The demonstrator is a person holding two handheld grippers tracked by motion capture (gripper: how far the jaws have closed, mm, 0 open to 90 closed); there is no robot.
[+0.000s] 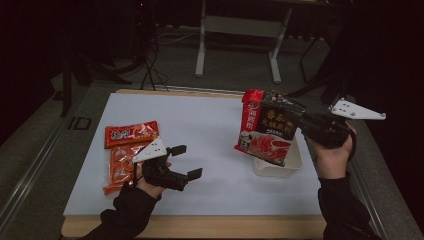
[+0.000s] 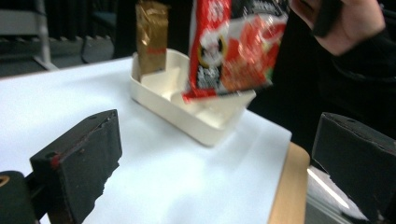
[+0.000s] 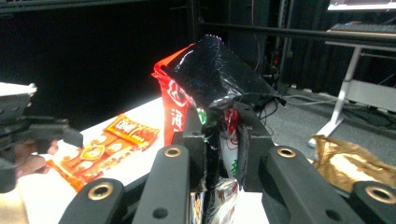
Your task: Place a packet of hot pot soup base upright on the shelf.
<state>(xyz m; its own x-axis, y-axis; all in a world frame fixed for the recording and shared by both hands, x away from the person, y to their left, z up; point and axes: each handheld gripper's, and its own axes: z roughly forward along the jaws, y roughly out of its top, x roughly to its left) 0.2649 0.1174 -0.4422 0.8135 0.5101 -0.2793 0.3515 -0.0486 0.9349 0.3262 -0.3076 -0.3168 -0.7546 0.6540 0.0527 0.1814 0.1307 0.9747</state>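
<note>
My right gripper [image 1: 301, 121] is shut on the edge of a red and black food packet [image 1: 267, 131] and holds it in the air over a white tray [image 1: 296, 163] at the table's right. In the right gripper view the jaws [image 3: 223, 140] pinch the packet [image 3: 210, 74]. My left gripper [image 1: 187, 161] hovers open near the front left, nothing between its jaws [image 2: 215, 172]. It faces the tray [image 2: 196, 127], where a gold packet [image 2: 152, 37] stands upright beside the hanging packet [image 2: 233, 46].
Two orange-red packets [image 1: 131, 134] [image 1: 120, 166] lie flat at the left of the white table top [image 1: 210, 125]. A wooden edge [image 1: 210, 226] runs along the front. White desk legs [image 1: 201, 45] and cables [image 1: 150, 75] stand on the floor behind.
</note>
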